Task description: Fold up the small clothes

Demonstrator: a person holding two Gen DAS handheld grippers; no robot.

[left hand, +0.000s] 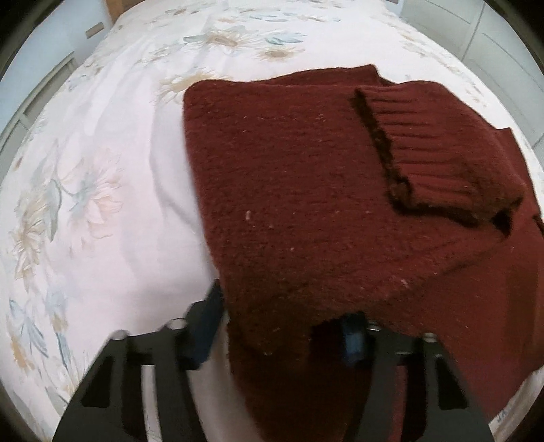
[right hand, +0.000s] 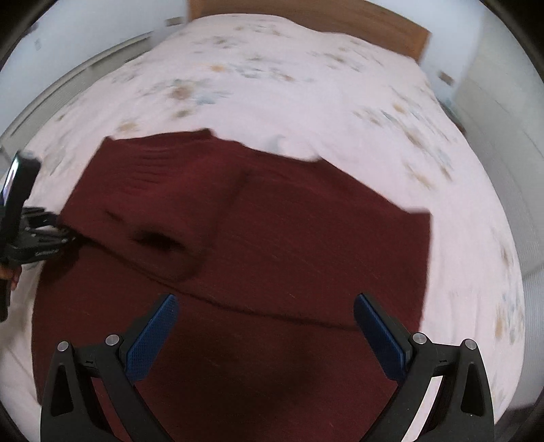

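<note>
A dark red knit sweater [left hand: 306, 190] lies flat on the bed, with a ribbed cuff [left hand: 438, 153] folded back over its body. My left gripper [left hand: 284, 316] sits at the sweater's near edge with the jaws drawn narrow. A fold of the knit fills the space between the blue pads [left hand: 205, 326] and drapes over the right one. In the right wrist view the left gripper [right hand: 37, 238] shows at the sweater's left edge. My right gripper [right hand: 265, 326] hovers over the sweater [right hand: 289, 238], wide open, nothing between its blue pads [right hand: 153, 340].
The bed is covered by a pale pink floral sheet [left hand: 102, 204] that stretches away on all sides of the sweater. A wooden headboard [right hand: 340, 23] stands at the far end. White cupboards [left hand: 503, 51] line the wall at the right. The right wrist view is motion-blurred.
</note>
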